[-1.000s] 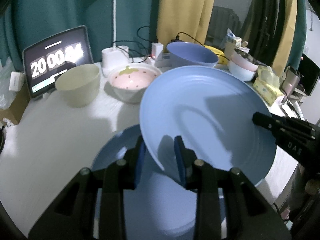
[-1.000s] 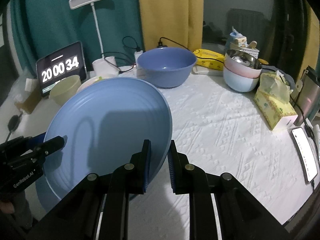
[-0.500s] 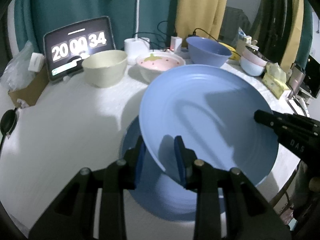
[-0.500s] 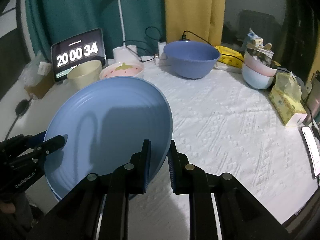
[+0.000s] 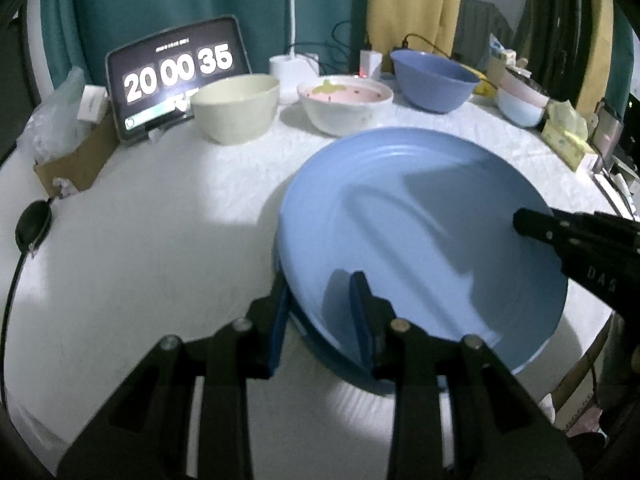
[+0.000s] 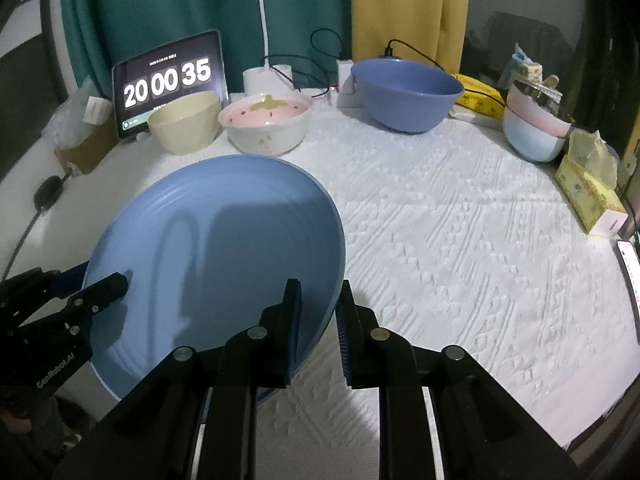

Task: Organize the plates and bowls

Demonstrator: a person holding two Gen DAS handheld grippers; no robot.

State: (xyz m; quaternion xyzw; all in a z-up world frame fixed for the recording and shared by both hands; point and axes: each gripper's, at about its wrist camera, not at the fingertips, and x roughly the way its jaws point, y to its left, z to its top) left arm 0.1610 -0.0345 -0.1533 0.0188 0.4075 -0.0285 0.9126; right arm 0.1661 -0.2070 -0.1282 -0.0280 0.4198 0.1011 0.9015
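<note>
Two plates: one blue plate point(image 5: 420, 220) is carried above a second blue plate point(image 5: 344, 368), which lies flat on the desk point(image 6: 460, 240) near its front edge.
Upper plate, position: tilted, its near edge low over the lower plate; whether the two touch cannot be told.
Left hand-held gripper point(image 5: 320, 312): pinching the plate's left rim, one finger under the rim and one on the inner face.
Right hand-held gripper point(image 6: 318, 320): pinching the opposite rim in the same manner.
Change over the last second: both grippers have carried the plate across and downward. A second ago much of the lower plate showed to the left of the upper plate; now only a narrow dark-blue sliver shows beneath the near edge. The grips are unchanged.
Meaning for the task: the upper plate is now nearly centred over the lower one, so the stacking step appears close to completion. What remains, by judgement, is to level the plate, lower it fully and release both rims.
Risk: releasing one side first could let the plate slide off centre.
Bowls behind: a cream bowl point(image 6: 186, 122), a white bowl with a pink inside point(image 6: 268, 124) and a large blue bowl point(image 6: 406, 92) stand apart along the back.
Far right: stacked bowls point(image 6: 532, 128) beside a tissue pack point(image 6: 588, 184).
Background: a tablet clock point(image 6: 168, 80).
</note>
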